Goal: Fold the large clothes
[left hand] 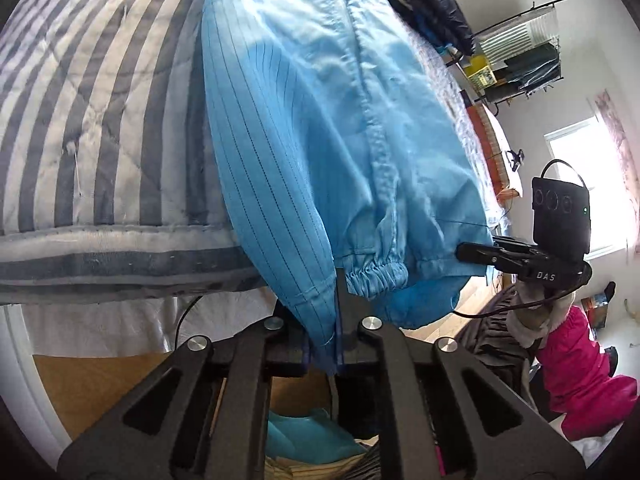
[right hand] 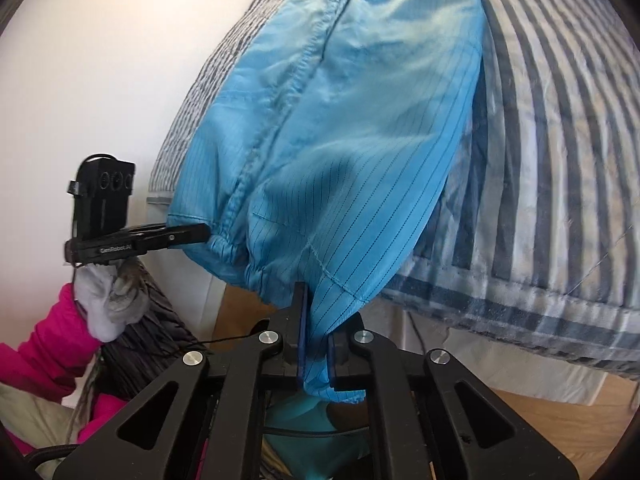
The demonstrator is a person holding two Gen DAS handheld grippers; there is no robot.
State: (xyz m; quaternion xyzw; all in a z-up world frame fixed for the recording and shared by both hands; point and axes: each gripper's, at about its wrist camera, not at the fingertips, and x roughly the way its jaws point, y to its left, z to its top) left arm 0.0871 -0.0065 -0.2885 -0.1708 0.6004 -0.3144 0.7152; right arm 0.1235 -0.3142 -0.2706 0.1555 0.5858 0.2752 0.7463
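left gripper clamps blue garment hem | right gripper clamps hem | garment over striped quilt

The right gripper pinches the hem of the blue garment draped over the striped quilt, while the left gripper seemingly clamps its elastic cuff.

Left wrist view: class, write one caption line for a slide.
Left gripper and right gripper each clamp the hem of a blue garment lying on a striped quilt.
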